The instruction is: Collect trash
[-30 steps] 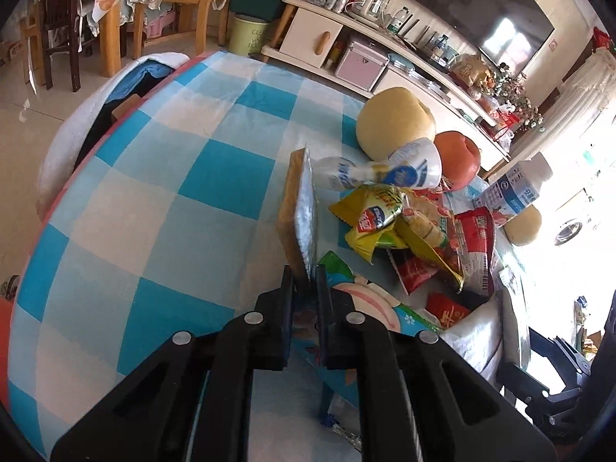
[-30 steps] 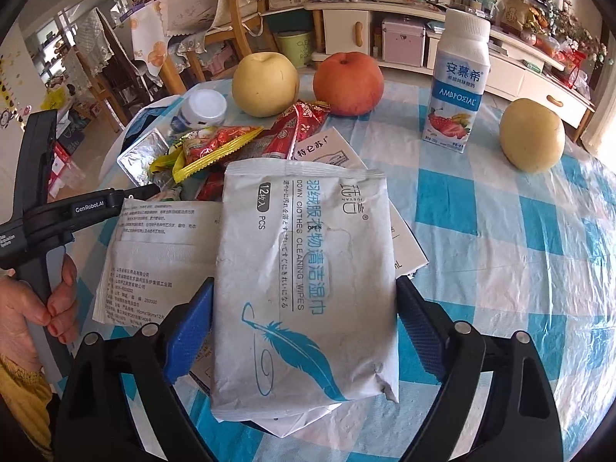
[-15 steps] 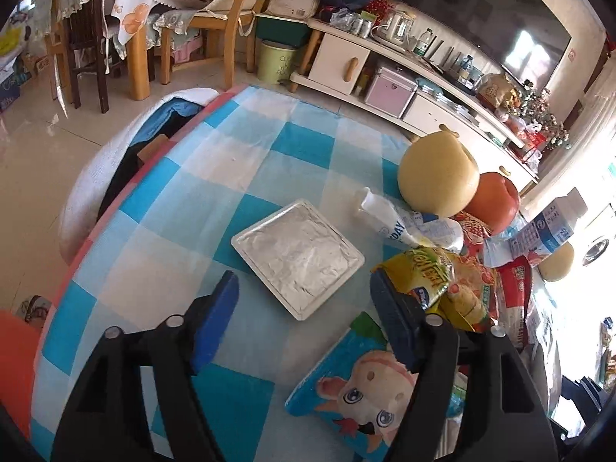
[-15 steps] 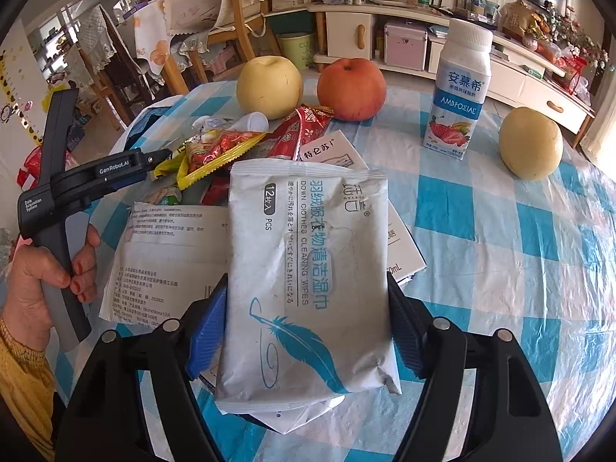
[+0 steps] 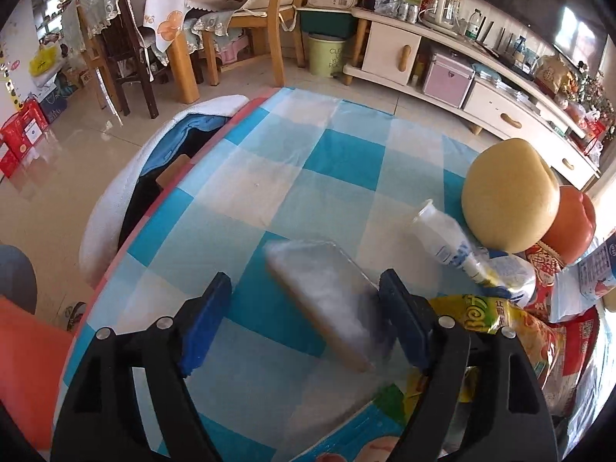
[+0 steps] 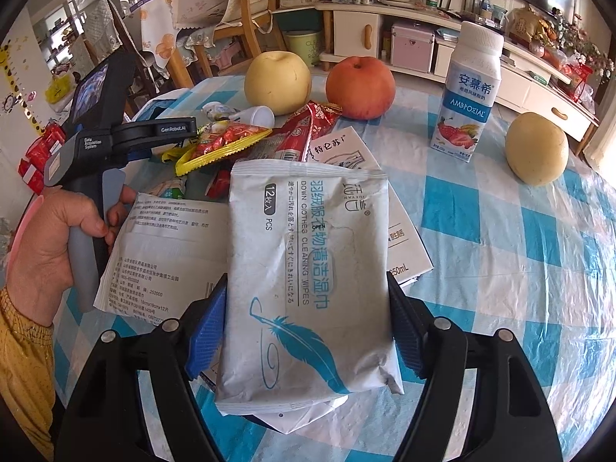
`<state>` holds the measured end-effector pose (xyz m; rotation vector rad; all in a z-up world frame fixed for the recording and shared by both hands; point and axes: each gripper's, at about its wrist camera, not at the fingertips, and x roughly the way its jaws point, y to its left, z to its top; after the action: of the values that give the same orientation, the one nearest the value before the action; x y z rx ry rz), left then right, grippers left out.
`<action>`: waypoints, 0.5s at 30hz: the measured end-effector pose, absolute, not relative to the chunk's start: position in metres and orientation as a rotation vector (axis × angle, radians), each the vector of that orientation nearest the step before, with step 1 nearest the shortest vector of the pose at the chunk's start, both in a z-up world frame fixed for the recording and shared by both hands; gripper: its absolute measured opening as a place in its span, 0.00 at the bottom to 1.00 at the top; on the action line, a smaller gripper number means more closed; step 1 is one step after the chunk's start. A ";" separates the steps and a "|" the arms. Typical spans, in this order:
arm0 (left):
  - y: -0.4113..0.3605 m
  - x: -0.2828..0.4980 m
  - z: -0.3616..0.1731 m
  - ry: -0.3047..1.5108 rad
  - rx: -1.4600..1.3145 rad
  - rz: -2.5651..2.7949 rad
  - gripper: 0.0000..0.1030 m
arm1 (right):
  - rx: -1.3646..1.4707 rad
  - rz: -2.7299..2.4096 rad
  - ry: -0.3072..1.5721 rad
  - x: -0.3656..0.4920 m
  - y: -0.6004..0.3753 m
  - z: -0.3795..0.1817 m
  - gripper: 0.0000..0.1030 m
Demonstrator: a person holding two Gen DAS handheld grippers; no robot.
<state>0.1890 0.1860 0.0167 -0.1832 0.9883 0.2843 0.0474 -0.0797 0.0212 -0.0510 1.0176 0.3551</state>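
My left gripper (image 5: pixel 304 323) is open over the checked table (image 5: pixel 292 177). A flat foil-lined carton (image 5: pixel 327 300), blurred, lies between its fingers, touching the right finger (image 5: pixel 404 323). Wrappers lie to the right: a yellow snack bag (image 5: pixel 500 327), a crushed white bottle (image 5: pixel 442 238), a cartoon packet (image 5: pixel 358 435). My right gripper (image 6: pixel 304 331) has its pads against both sides of a white wet-wipes pack (image 6: pixel 308 273). The pack lies on flattened cartons (image 6: pixel 161 246). The left gripper body (image 6: pixel 127 134) shows at the left of the right wrist view.
Two yellow pears (image 6: pixel 277 77) (image 6: pixel 537 148), a red apple (image 6: pixel 360 86) and an upright yogurt bottle (image 6: pixel 471 88) stand on the table. Red and yellow wrappers (image 6: pixel 231 138) lie behind the pack. The table edge (image 5: pixel 161 196) runs at the left, above a chair with clothes (image 5: pixel 154 161).
The left gripper let go of the foil carton and opened; the carton fell flat and now lies between its fingers. The right gripper narrowed onto the wipes pack.
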 end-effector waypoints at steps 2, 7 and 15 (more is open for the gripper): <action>0.180 0.190 0.016 0.985 -0.128 0.296 0.65 | -0.045 0.360 1.022 0.048 -0.080 0.021 0.73; 0.165 0.185 0.019 0.969 -0.096 0.228 0.10 | -0.044 0.362 1.028 0.048 -0.079 0.022 0.73; 0.189 0.155 0.025 0.913 -0.303 0.103 0.10 | -0.061 0.357 1.010 0.044 -0.078 0.025 0.68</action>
<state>0.1548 0.1892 0.0251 -0.3026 0.9131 0.1027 0.0441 -0.0785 0.0252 -0.0611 1.0096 0.3572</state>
